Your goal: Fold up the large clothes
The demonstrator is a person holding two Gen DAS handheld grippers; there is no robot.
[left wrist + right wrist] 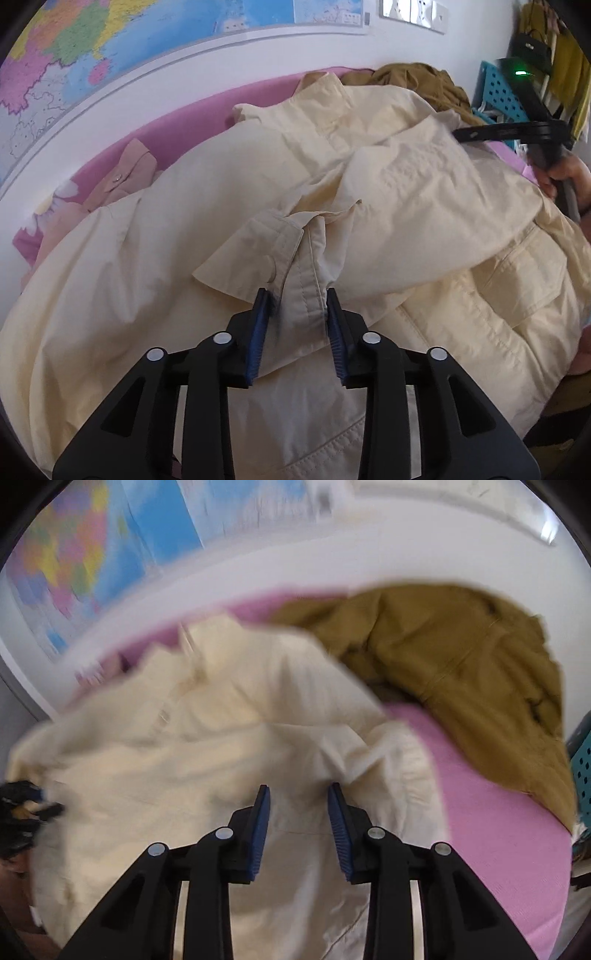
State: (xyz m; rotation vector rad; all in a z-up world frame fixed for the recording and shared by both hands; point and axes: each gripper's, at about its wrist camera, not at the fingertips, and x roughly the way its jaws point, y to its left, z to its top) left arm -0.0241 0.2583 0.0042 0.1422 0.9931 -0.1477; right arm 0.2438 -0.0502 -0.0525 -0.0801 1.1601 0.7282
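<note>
A large cream jacket (406, 184) lies spread on a pink bed sheet (207, 110). One sleeve is folded across its middle, the cuff pointing at me. My left gripper (297, 295) hangs low over that sleeve; its blue pads straddle the flat sleeve band and do not pinch it, so it is open. In the blurred right wrist view, my right gripper (297, 792) stands open above the jacket (184, 757) near its right edge, with nothing between its fingers. The left wrist view also shows the right gripper (465, 133) at the jacket's far right, held by a hand (565, 173).
An olive-brown garment (461, 664) is heaped at the back right of the pink sheet (498, 812). A pale pink garment (125, 177) lies at the left. A map (110, 44) covers the wall behind. A teal crate (498, 92) and hanging clothes (565, 55) stand at the right.
</note>
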